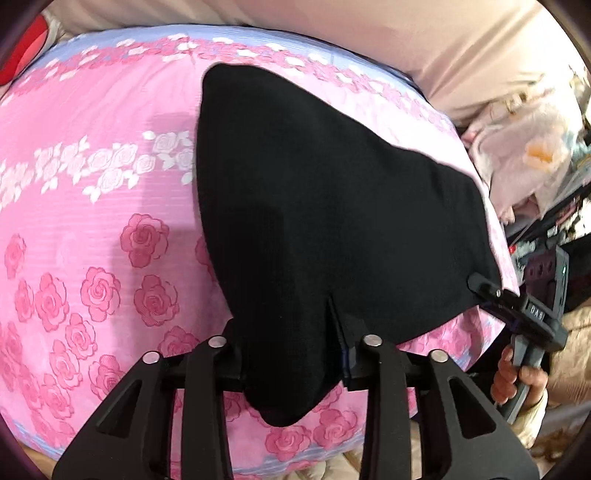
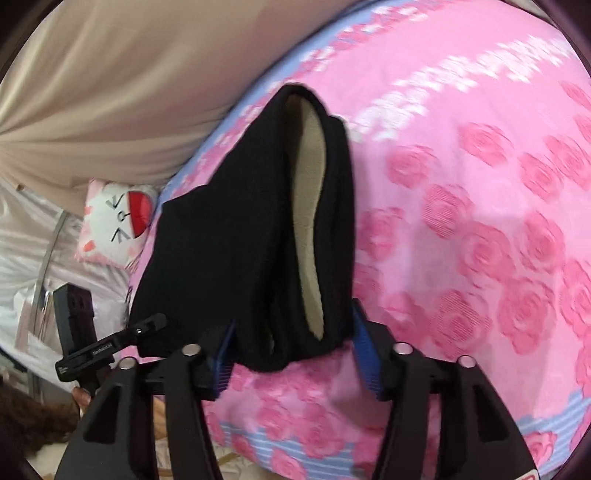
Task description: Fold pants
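1. Left wrist view: the black pants (image 1: 314, 206) lie across a pink rose-print bedspread (image 1: 92, 229), running from about 12 o'clock down to 6 o'clock, with one corner pulled out toward 3 o'clock.
2. The left tool (image 1: 291, 354) sits at 6 o'clock with its jaws closed on a bunched fold of the pants; the cloth drapes over and hides the fingertips.
3. The right tool (image 1: 484, 286) shows in the same view at 4 o'clock, its tip pinching the outer corner of the pants, and a hand (image 1: 517, 384) wraps its handle below.
4. A beige curtain (image 1: 406, 33) hangs behind the bed from 12 to 2 o'clock, and a pale heap of clothes (image 1: 524, 155) lies at 3 o'clock beside the bed.
5. Right wrist view: the pants (image 2: 229, 240) rise from 6 o'clock toward 12 o'clock, lifted off the bedspread (image 2: 480, 221), and the opening shows a light beige lining (image 2: 310, 206) inside.
6. The right tool (image 2: 291, 354) is clamped on a thick gathered bundle of the pants, with the blue pads (image 2: 365, 354) pressed against either side of the cloth.
7. The left tool (image 2: 147, 325) appears at 8 o'clock, gripping the lower left corner of the pants.
8. A white cat-face cushion (image 2: 114, 225) with a red mouth rests at 9 o'clock, just beside the bed edge, under the curtain (image 2: 110, 92).
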Available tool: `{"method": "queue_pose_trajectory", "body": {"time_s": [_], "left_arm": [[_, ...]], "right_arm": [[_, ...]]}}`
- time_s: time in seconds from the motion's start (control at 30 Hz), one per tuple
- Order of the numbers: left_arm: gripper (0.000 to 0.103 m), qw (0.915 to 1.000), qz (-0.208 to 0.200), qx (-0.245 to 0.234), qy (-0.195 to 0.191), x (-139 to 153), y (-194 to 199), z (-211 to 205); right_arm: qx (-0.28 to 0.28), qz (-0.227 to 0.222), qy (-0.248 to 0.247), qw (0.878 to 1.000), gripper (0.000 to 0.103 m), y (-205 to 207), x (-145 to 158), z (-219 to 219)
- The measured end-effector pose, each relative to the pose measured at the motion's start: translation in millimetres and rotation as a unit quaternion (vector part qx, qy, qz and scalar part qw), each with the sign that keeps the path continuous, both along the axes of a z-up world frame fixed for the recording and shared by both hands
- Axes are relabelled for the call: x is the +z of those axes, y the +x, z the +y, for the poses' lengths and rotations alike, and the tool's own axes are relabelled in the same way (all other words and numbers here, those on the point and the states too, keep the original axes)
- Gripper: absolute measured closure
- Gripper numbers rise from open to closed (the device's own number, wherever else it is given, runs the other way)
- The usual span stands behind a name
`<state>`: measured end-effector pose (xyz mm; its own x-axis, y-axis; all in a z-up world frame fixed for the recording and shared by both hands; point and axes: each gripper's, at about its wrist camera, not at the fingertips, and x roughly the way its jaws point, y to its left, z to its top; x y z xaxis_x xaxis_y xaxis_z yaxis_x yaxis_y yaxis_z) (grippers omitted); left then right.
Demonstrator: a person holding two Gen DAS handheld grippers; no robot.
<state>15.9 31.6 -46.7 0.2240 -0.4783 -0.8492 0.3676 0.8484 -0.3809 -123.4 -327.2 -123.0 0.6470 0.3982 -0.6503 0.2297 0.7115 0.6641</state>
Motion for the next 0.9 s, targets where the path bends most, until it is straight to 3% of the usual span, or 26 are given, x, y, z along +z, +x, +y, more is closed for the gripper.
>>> {"method": "queue_pose_trajectory", "body": {"time_s": [0.07,0.1,0.13,0.2,0.23,0.3,0.37,0.4,0.47,0.53,0.57,0.7,0.8,0.87,0.9], "left_arm": [[0.068,0.9998,-0.020,0.003,-0.002,21.9,1.3,5.6],[0.068,0.9993,-0.037,0.008,0.003,33.9,1.7,7.0],[0.067,0.9981,-0.059,0.015,0.005,49.1,2.3,7.3],[0.065,0.9970,-0.075,0.017,-0.008,64.8,9.6,0.3],[0.064,0.9967,-0.078,0.020,-0.014,68.6,15.6,-5.9],[0.064,0.9957,-0.088,0.028,-0.012,75.9,18.8,-17.1],[0.059,0.9927,-0.114,0.038,0.003,85.5,11.1,-24.9],[0.052,0.9900,-0.132,0.046,0.020,88.3,7.7,-23.4],[0.005,0.9777,-0.181,0.073,0.078,93.6,-3.2,-14.6],[0.007,0.9645,-0.209,0.099,0.127,92.7,-13.8,-1.5],[0.007,0.9627,-0.208,0.105,0.138,90.8,-14.3,4.0],[0.007,0.9758,-0.171,0.113,0.076,90.1,10.7,12.7],[0.007,0.9807,-0.168,0.083,0.053,79.7,36.9,-18.5],[0.008,0.9803,-0.162,0.067,0.092,51.7,66.1,-52.1],[0.008,0.9781,-0.156,0.064,0.122,31.9,80.2,-64.5]], "right_arm": [[-0.037,-0.038,-0.081,0.995,0.047,-11.3,38.0,-2.8],[-0.047,-0.075,-0.145,0.985,0.045,-16.5,66.9,2.7],[-0.040,-0.099,-0.176,0.979,0.045,-15.8,84.9,9.3],[-0.002,-0.142,-0.196,0.970,0.053,-0.5,112.6,28.1],[0.022,-0.148,-0.192,0.970,0.065,13.7,117.3,37.3],[0.061,-0.141,-0.205,0.967,0.088,47.6,116.3,56.6],[0.078,-0.118,-0.230,0.963,0.088,74.9,105.6,70.3],[0.087,-0.103,-0.224,0.965,0.088,90.4,96.2,73.7],[0.101,-0.086,-0.215,0.967,0.088,107.0,84.5,76.3],[0.107,-0.074,-0.215,0.968,0.088,116.9,77.2,79.9],[0.112,-0.071,-0.210,0.969,0.088,120.2,74.3,80.3],[0.142,-0.071,-0.196,0.968,0.088,136.6,67.7,102.7],[0.155,-0.054,-0.226,0.960,0.088,149.5,58.4,113.0],[0.118,-0.023,-0.242,0.963,0.100,160.0,45.7,90.0],[0.086,-0.011,-0.218,0.972,0.103,162.0,40.5,65.5]]}}
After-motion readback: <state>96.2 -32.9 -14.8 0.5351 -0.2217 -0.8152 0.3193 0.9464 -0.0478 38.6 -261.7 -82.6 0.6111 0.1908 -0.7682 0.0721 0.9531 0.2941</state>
